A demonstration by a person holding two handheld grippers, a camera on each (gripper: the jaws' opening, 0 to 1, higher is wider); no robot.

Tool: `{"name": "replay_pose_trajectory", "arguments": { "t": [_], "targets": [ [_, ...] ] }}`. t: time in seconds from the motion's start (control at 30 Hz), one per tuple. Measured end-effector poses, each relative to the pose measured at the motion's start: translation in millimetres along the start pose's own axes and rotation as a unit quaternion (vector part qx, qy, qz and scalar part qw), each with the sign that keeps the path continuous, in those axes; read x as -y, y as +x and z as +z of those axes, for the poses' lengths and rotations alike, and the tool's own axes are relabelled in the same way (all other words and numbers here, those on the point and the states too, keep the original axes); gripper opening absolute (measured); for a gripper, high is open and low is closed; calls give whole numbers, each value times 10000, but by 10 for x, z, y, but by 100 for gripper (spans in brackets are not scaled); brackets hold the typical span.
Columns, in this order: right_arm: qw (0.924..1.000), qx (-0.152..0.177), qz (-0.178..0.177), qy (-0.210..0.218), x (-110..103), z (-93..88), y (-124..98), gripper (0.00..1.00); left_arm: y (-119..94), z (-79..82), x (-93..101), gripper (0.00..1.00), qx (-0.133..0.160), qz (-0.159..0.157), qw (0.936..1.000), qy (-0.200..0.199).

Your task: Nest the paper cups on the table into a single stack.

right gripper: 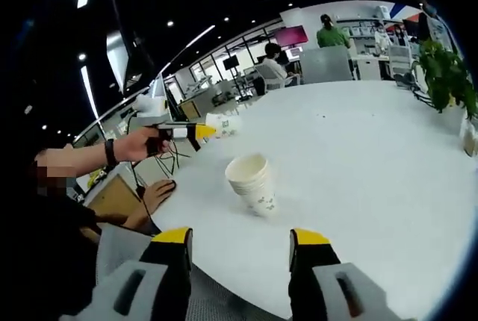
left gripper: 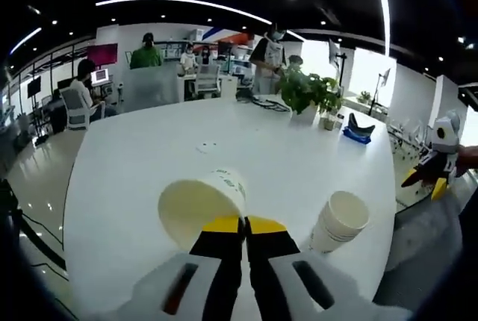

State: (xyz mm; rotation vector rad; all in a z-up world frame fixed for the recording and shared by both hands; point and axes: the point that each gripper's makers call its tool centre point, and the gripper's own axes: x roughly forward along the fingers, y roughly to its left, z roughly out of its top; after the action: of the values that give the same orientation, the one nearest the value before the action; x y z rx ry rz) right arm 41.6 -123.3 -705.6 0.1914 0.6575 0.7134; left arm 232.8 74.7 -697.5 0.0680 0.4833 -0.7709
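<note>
A white paper cup (left gripper: 203, 203) with a green print hangs tilted above the table, its mouth toward the camera. My left gripper (left gripper: 244, 224) is shut on its rim. To the right, a stack of nested paper cups (left gripper: 340, 220) stands upright on the white table (left gripper: 149, 164). In the right gripper view the stack (right gripper: 252, 181) is just ahead of my right gripper (right gripper: 241, 237), which is open and empty. Beyond it, a hand holds the left gripper (right gripper: 200, 132) with the cup (right gripper: 224, 125). The right gripper (left gripper: 429, 179) shows off the table's right edge.
A potted plant (left gripper: 306, 91) and a blue object (left gripper: 358, 131) sit at the far right of the table, with cables (left gripper: 269, 103) nearby. Several people and desks are behind the table. A person's other hand (right gripper: 157, 194) rests on the table's near edge.
</note>
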Motion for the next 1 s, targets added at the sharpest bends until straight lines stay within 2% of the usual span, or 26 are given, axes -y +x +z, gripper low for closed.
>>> {"name": "replay_pose_trajectory", "arguments": {
  "t": [0.07,0.17,0.37,0.43,0.5,0.67,0.83,0.9,1.0],
  "targets": [
    [10000,8,9,0,23,8,6,51,-46,14,61,0,24,-7,10000,-7],
    [10000,5,36,-37,59,35,28,51,-107,82,121,0,281,-55,9990,-353],
    [10000,24,51,-27,90,85,55,50,-192,61,263,0,299,-85,9991,-284],
    [10000,8,54,-53,92,92,60,50,-245,88,397,0,341,-110,9991,-244],
    [10000,17,55,-62,97,107,61,50,-260,112,408,0,378,-133,9990,-205],
    [10000,44,47,-72,145,147,64,50,-322,184,608,0,380,-235,9990,8],
    [9999,76,29,-80,172,169,88,50,-338,229,745,0,398,-334,9986,69],
    [9999,90,22,-91,164,171,98,50,-326,229,742,0,416,-369,9984,82],
    [9999,92,17,-100,160,180,124,50,-310,225,858,0,383,-467,9980,168]
  ]
}}
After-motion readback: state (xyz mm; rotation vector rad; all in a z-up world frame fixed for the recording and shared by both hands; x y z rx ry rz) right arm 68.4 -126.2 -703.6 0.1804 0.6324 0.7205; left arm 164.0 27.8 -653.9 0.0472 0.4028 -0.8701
